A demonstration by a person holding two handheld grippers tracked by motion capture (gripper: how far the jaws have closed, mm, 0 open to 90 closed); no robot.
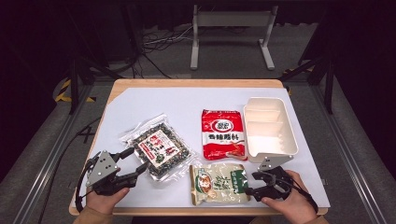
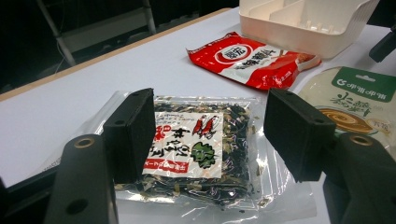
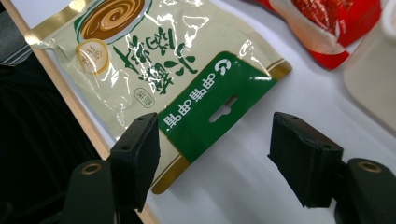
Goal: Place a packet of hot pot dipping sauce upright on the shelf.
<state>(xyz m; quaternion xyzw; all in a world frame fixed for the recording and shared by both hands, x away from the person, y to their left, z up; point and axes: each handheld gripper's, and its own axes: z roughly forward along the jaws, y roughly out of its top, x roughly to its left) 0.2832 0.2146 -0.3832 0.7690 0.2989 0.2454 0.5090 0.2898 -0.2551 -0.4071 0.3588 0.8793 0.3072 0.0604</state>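
A clear bag of dark dried bits with a red-and-white label (image 1: 159, 150) (image 2: 191, 149) lies at the left of the white mat. My left gripper (image 1: 133, 162) (image 2: 210, 116) is open just short of its near corner, touching nothing. A beige pouch with a green header (image 1: 218, 184) (image 3: 154, 70) lies flat near the front edge. Over the pouch's green end my right gripper (image 1: 252, 183) (image 3: 217, 135) is open, its pads apart from the pouch. A red seasoning packet (image 1: 222, 134) (image 2: 252, 58) lies in the middle.
A white divided tray (image 1: 269, 128) (image 2: 299, 35) stands at the right, beside the red packet and just beyond my right gripper. The table's front wooden edge (image 3: 93, 135) runs close under the pouch. Bare white mat (image 1: 177, 100) lies at the back.
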